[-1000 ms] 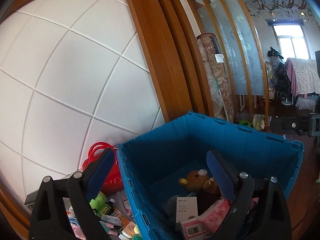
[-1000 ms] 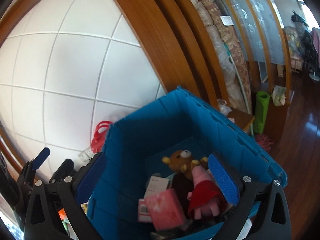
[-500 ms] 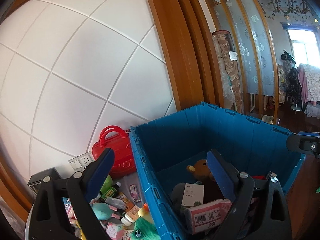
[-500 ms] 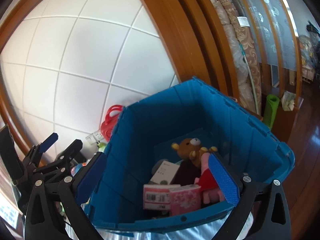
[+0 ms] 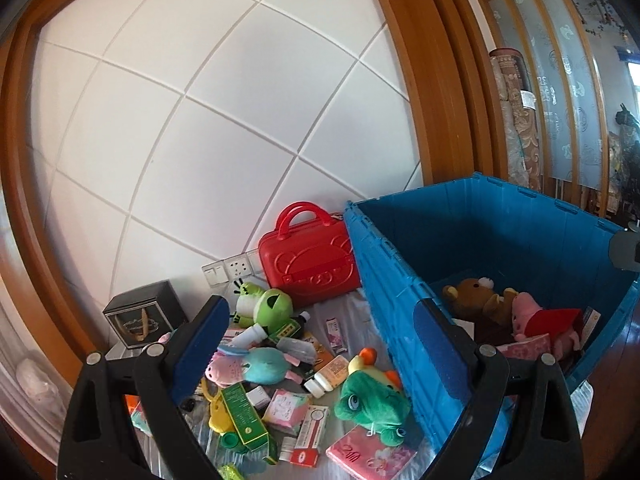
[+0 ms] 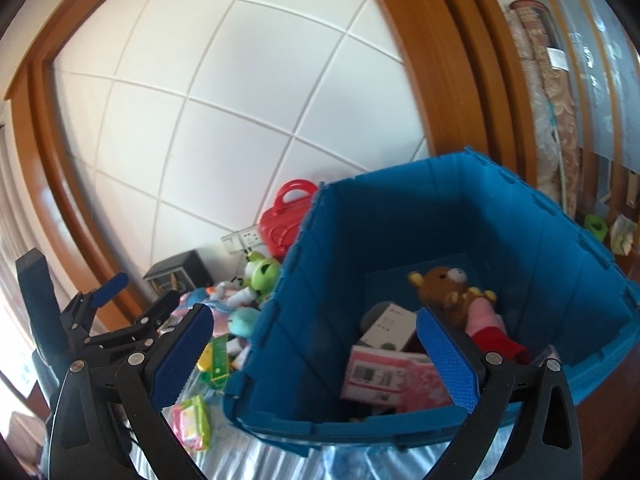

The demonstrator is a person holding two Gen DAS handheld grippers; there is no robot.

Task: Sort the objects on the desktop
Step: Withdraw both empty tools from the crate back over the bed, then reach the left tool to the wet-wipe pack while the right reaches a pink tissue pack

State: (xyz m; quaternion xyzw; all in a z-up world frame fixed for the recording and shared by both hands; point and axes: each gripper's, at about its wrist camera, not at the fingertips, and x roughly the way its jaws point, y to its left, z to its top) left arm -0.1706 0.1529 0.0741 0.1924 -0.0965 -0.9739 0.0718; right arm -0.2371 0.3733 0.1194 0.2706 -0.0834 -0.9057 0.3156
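Both grippers hang empty above the clutter. The left gripper [image 5: 316, 344] has its jaws spread wide with nothing between them, aimed at the pile of loose items on the tabletop [image 5: 352, 312] beside the blue crate [image 5: 384, 280]. The right gripper [image 6: 316, 352] is likewise released and empty, straddling the crate's near left wall.

Inside the crate lie a brown teddy bear [image 6: 440, 284], a pink pig doll in a red dress [image 6: 490, 328], a white box [image 6: 390, 330] and a pink tissue pack [image 6: 394, 376]. Left of the crate, unsorted, are a green frog plush [image 5: 370, 398], a teal and pink plush [image 5: 256, 366], a green carton [image 5: 244, 412], a white pill bottle [image 5: 324, 380] and a second pink tissue pack [image 5: 370, 456]. A red toy suitcase [image 5: 308, 264] stands against the wall, touching the crate.

The step in hand looks like a reach for the next piece, between drops. The frog plush sits nearest the left gripper's line; the next move would call for lowering over it, closing on its soft body, then carrying it over the crate wall.
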